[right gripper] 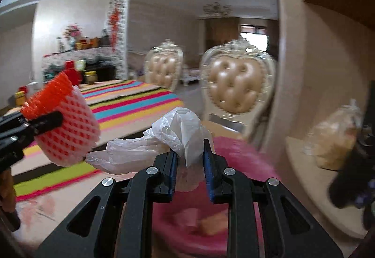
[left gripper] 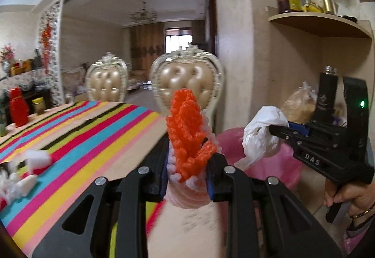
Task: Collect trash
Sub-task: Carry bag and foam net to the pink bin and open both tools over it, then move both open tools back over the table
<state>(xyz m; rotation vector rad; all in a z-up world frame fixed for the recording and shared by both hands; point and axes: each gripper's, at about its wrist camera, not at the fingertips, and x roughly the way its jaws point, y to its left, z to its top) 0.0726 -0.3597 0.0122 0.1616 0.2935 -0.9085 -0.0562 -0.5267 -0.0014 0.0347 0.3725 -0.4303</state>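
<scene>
1. While swinging off the striped desk (left gripper: 77, 131) toward the pink-lined bin (right gripper: 236, 159), carrying one piece of trash per tool.
2. Left tool (left gripper: 187, 173): clamping the orange-and-white foam fruit net (left gripper: 187, 138) low at its base, leaving most of it sticking up above the pads, likely for a clean drop.
3. Right tool (right gripper: 188, 164): pinching the crumpled white plastic bag (right gripper: 178, 133) at one fold, rest billowing up and trailing left; hovering over the bin mouth, probably releasing first.
4. Holding both tools side by side, net just beside the bag, apart; probably meaning one trip for two items.
5. Still needing collection: white scraps (left gripper: 35, 159) lying on the desk's near-left edge.
6. Blurring too much inside the bin to identify contents; something pale and orange-ish lying at the bottom.
</scene>
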